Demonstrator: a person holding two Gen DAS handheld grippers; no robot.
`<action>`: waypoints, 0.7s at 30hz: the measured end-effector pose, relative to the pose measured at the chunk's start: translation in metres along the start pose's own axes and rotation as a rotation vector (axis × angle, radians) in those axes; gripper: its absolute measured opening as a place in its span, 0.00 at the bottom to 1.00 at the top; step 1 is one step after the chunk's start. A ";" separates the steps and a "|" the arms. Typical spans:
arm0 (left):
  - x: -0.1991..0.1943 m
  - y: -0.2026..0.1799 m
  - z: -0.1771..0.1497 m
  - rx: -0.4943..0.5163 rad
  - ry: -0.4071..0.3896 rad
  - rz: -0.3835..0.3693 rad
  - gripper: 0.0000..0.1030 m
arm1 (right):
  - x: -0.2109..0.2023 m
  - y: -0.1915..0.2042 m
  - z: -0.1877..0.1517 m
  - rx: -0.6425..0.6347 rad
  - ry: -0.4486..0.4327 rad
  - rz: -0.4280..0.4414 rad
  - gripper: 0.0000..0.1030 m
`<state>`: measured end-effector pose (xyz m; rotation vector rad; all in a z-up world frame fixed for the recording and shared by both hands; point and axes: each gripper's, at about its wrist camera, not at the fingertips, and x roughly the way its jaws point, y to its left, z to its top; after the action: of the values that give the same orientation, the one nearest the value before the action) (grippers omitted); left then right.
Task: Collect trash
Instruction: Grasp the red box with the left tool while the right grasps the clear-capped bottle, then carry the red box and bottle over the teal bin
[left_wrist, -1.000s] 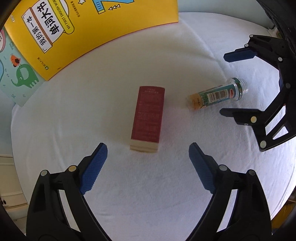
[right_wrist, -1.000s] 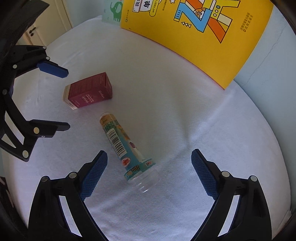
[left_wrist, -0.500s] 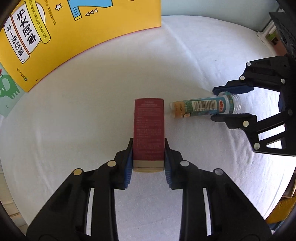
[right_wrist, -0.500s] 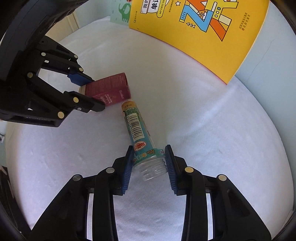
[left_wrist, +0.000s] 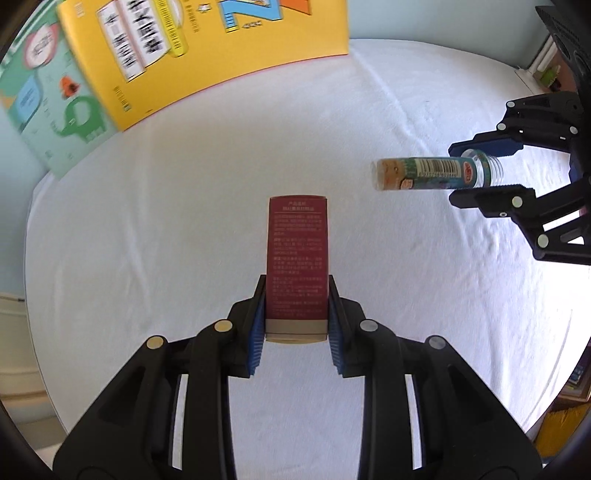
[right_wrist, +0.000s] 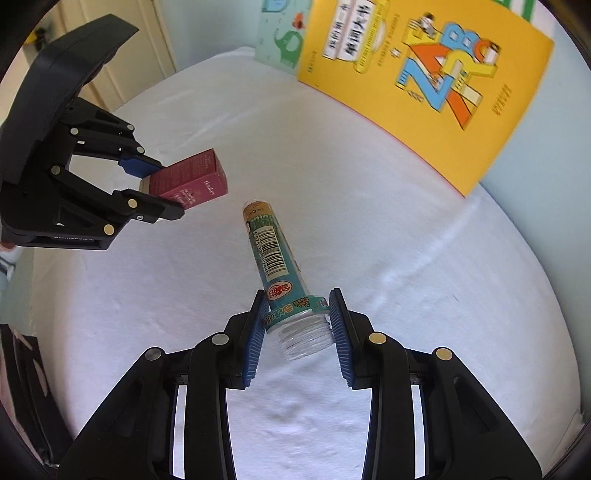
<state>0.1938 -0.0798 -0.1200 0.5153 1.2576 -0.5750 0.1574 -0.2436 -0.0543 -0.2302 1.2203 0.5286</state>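
Note:
My left gripper (left_wrist: 296, 325) is shut on the near end of a dark red carton (left_wrist: 297, 254) and holds it above the white cloth. It shows at the left of the right wrist view (right_wrist: 153, 195), with the carton (right_wrist: 192, 181) in it. My right gripper (right_wrist: 298, 325) is shut on the clear neck end of an empty plastic bottle with a green label (right_wrist: 275, 258), lifted off the cloth. It shows at the right of the left wrist view (left_wrist: 484, 168), holding the bottle (left_wrist: 424, 173) level.
A round table with a white cloth (left_wrist: 184, 221) lies below both grippers. A yellow children's book (right_wrist: 424, 74) and a green elephant book (left_wrist: 48, 110) stand against the back wall. Cabinet doors (right_wrist: 122, 55) are at the far left.
Both grippers closed, the left on the carton and the right on the bottle. Both have since lifted their objects off the cloth and moved apart.

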 end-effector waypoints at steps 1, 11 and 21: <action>-0.005 0.006 -0.011 -0.016 -0.004 0.006 0.26 | -0.002 0.007 0.001 -0.012 -0.002 0.003 0.34; -0.045 0.038 -0.123 -0.162 -0.004 0.088 0.26 | 0.001 0.118 0.042 -0.189 -0.022 0.074 0.34; -0.082 0.086 -0.272 -0.437 0.017 0.124 0.26 | 0.022 0.245 0.071 -0.433 -0.013 0.190 0.34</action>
<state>0.0360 0.1707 -0.0990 0.2287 1.3101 -0.1804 0.0985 0.0040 -0.0241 -0.4788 1.1107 0.9590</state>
